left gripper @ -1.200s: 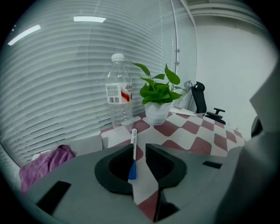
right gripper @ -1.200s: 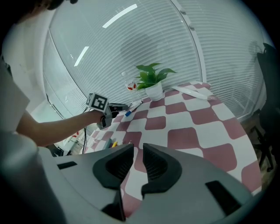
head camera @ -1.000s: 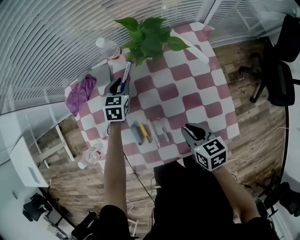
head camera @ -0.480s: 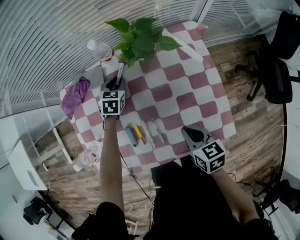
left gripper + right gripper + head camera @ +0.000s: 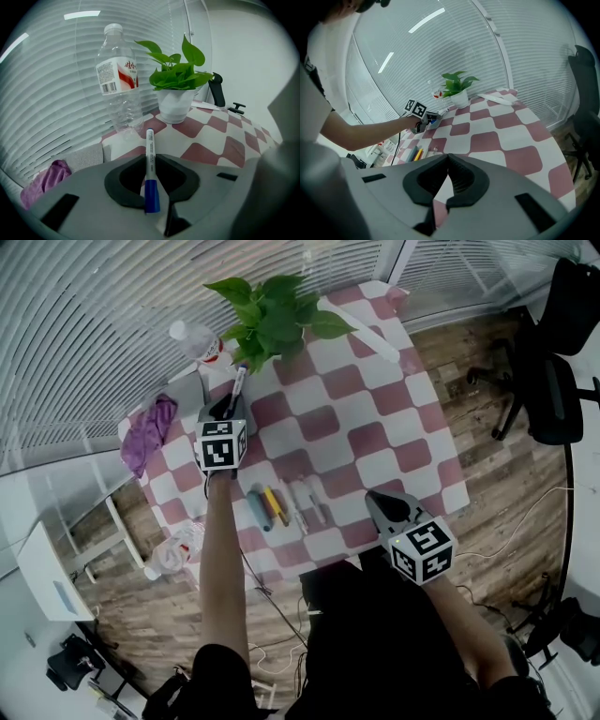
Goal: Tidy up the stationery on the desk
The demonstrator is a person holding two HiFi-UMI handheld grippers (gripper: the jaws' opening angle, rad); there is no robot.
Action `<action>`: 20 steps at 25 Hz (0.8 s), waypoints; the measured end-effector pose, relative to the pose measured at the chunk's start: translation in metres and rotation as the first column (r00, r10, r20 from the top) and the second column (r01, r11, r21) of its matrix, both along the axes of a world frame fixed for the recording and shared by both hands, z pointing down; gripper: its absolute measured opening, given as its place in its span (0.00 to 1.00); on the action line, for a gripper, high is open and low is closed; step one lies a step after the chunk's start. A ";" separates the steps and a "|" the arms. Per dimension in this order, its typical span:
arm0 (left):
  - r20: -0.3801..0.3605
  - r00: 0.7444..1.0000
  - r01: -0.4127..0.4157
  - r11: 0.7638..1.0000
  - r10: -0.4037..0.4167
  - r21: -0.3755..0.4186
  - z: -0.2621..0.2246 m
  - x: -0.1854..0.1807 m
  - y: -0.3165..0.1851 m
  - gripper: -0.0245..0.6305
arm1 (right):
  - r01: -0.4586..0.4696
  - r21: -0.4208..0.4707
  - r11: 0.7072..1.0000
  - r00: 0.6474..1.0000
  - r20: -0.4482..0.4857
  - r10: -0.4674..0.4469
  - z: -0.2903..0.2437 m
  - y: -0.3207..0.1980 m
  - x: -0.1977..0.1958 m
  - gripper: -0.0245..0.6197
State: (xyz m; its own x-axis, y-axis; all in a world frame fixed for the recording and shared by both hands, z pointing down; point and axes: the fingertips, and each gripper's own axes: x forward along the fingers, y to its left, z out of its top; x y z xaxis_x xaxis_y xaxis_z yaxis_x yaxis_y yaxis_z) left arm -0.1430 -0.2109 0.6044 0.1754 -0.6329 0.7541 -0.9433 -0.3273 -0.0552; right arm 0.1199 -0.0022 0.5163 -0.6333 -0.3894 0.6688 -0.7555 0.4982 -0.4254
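- Note the left gripper (image 5: 229, 412) on the bottle side of the potted plant (image 5: 272, 313), with jaws set narrow and just tightened a little further onto the marker (image 5: 150, 157).
- Read this as a firm hold: pads pressing both sides of the barrel, blue end toward the gripper body, white end pointing out toward the water bottle (image 5: 119, 79) just beside the plant.
- Note the right gripper (image 5: 380, 502) well apart from the plant, at the near edge of the checked table (image 5: 375, 432), just brought fully closed, tips meeting, nothing between them.
- Treat that closing as parking, not as a grasp; no stationery lies within its reach.
- Apart from the two jaw changes, record no real shift of either gripper relative to the plant over the last second.
- Locate the remaining stationery, a short row of pens (image 5: 281, 507), lying loose on the cloth well apart from the plant, toward the near edge, between the two grippers.
- Judge the task as part done: one marker secured and carried toward the plant end, not yet set down; the row untouched.
- Expect the next step to be placing the marker near the grey block (image 5: 82, 157) past the bottle from the plant; cannot confirm from these views that it is a holder.
- Keep the marker's white end clear of the bottle, probably light and easily tipped.
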 end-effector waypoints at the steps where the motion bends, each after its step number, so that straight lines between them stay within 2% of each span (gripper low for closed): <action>1: -0.002 1.000 0.001 1.000 -0.001 0.005 -0.004 0.002 0.002 0.17 | 0.001 0.001 1.000 1.000 0.001 -0.001 0.000 0.000 0.000 0.07; 7: -0.060 0.995 0.086 0.995 -0.083 0.047 -0.036 0.000 0.029 0.17 | 0.041 0.008 0.999 0.999 0.019 -0.041 -0.006 0.001 -0.011 0.07; 11: -0.068 0.985 0.160 0.984 -0.156 0.072 -0.059 -0.010 0.061 0.17 | 0.079 0.022 0.997 0.996 0.037 -0.079 -0.014 0.002 -0.021 0.07; 17: -0.111 0.956 0.280 0.957 -0.271 0.074 -0.073 -0.024 0.124 0.17 | 0.143 0.036 0.989 0.988 0.049 -0.145 -0.020 0.008 -0.034 0.07; 20: -0.156 0.929 0.349 0.935 -0.336 0.066 -0.077 -0.031 0.154 0.17 | 0.170 0.033 0.985 0.983 0.057 -0.172 -0.020 0.016 -0.041 0.07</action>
